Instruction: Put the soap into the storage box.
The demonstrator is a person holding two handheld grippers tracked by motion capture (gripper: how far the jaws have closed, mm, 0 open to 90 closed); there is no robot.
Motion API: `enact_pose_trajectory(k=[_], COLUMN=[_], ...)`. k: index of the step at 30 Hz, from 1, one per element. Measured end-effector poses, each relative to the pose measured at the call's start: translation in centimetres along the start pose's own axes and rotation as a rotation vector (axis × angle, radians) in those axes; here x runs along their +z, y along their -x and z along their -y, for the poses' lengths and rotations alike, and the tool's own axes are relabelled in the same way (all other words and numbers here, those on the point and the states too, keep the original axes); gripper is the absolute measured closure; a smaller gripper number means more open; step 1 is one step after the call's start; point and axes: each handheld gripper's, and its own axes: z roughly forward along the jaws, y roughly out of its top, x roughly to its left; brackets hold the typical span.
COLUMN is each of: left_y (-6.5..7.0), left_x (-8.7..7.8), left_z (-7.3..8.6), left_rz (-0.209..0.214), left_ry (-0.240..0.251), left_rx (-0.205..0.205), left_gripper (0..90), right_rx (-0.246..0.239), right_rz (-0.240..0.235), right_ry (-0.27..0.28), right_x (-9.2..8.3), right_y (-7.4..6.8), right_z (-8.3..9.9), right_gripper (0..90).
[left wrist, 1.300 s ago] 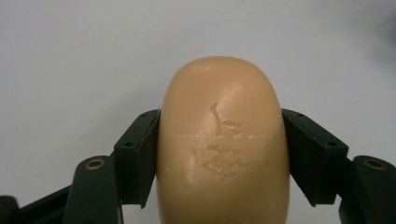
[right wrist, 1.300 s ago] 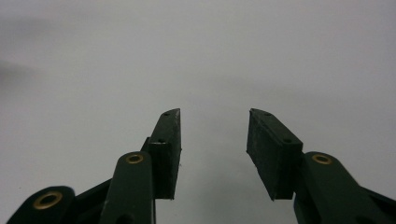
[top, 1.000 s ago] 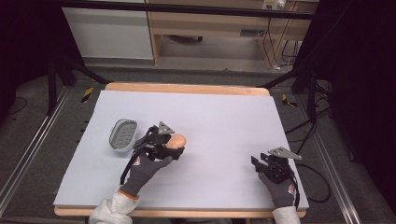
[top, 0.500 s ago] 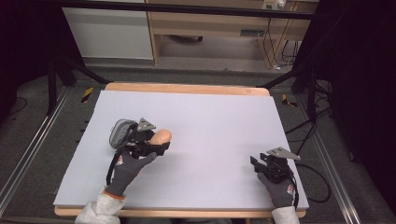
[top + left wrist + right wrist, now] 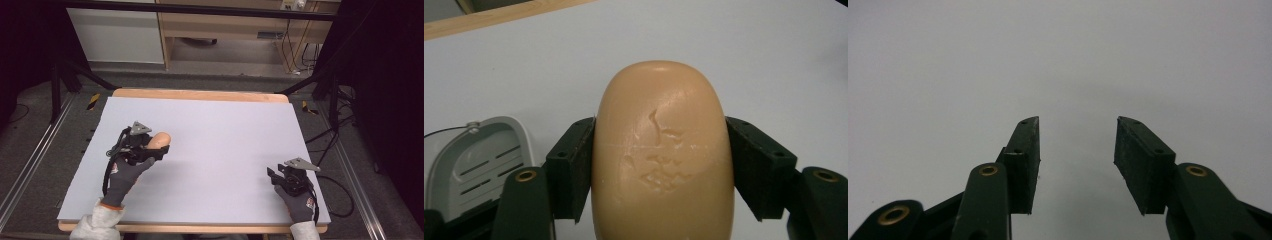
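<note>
The left gripper (image 5: 161, 146) is clamped on a tan oval bar of soap (image 5: 160, 139), one black jaw pressed against each long side; in the left gripper view the soap (image 5: 663, 150) stands between the jaws with scuffs on its upper face. It is held over the left part of the white worktop (image 5: 225, 130). A grey slotted soap dish (image 5: 476, 162) lies just beside the gripper, low at the left of the left gripper view; from the high view it is hidden under the hand (image 5: 125, 170) and gripper. Nothing else lies around the soap on the sheet.

The right gripper (image 5: 271, 175) sits near the front right corner of the worktop, well apart from the soap, its jaws spread with only bare white surface between them (image 5: 1075, 150).

Compared with half a second ago, the left gripper and soap have moved a little toward the person, so that they now cover the dish that showed a second ago. The right gripper has stayed in place.
</note>
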Motion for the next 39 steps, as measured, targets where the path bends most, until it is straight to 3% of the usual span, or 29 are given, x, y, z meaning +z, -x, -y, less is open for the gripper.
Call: enact_pose_trajectory(k=[26, 30, 39], left_y=[-6.5, -7.3, -8.4], left_x=[0.0, 0.2, 1.2], left_z=[0.0, 0.3, 1.3], left_rz=[-0.129, -0.146, -0.163], left_ry=[0.007, 0.002, -0.023], left_rx=[-0.117, -0.134, -0.156], left_gripper=[32.0, 32.0, 32.0], right_rx=[0.003, -0.019, -0.011], right_rz=[-0.005, 0.004, 0.003], right_ry=[0.000, 0.004, -0.001], right_x=[0.0, 0.1, 0.2], right_y=[0.0, 0.1, 0.0], right_z=[0.0, 0.0, 0.0], right_gripper=[53.1, 53.1, 53.1])
